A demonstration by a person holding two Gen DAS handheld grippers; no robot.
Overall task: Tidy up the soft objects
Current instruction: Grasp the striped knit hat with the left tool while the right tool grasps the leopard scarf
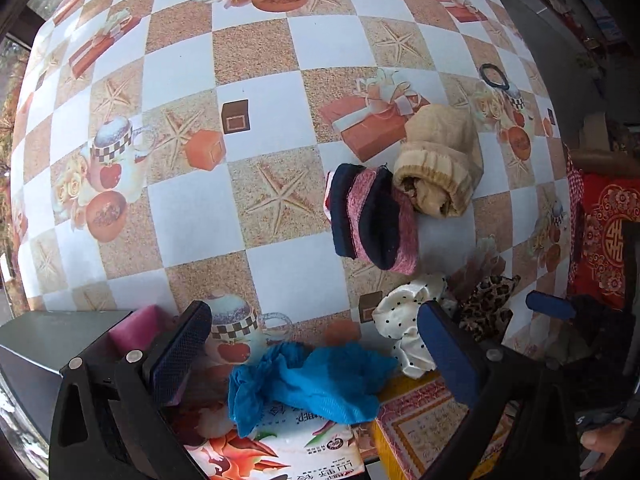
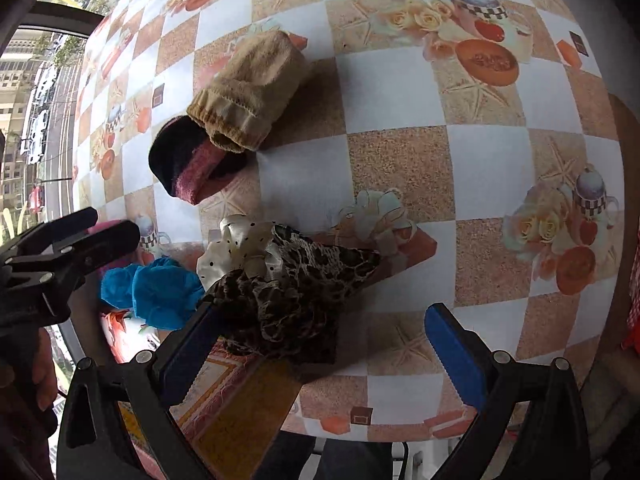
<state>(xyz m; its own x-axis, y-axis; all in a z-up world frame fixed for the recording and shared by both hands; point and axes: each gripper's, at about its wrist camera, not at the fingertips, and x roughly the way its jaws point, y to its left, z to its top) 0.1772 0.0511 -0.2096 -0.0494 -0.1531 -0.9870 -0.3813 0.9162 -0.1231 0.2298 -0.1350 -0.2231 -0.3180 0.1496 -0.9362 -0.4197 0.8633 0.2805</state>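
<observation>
My left gripper (image 1: 313, 312) is open low over the table's near edge, a crumpled blue cloth (image 1: 312, 384) lying between its fingers. To the right lie a white polka-dot scrunchie (image 1: 404, 320) and a leopard-print scrunchie (image 1: 488, 300). Further in rest a navy-and-pink sock roll (image 1: 372, 216) and a beige sock roll (image 1: 436, 160), touching. My right gripper (image 2: 322, 310) is open around the leopard-print scrunchie (image 2: 296, 292), which rests near its left finger. In this view the white scrunchie (image 2: 240, 252), blue cloth (image 2: 156, 292) and left gripper (image 2: 108, 222) are on the left.
A black hair tie (image 1: 494, 76) lies far right on the checked tablecloth (image 1: 256, 72). A yellow-and-red box (image 2: 240, 400), a printed packet (image 1: 288, 440) and a grey box (image 1: 40, 344) holding something pink sit at the near edge. A red cushion (image 1: 608, 248) is beyond the right edge.
</observation>
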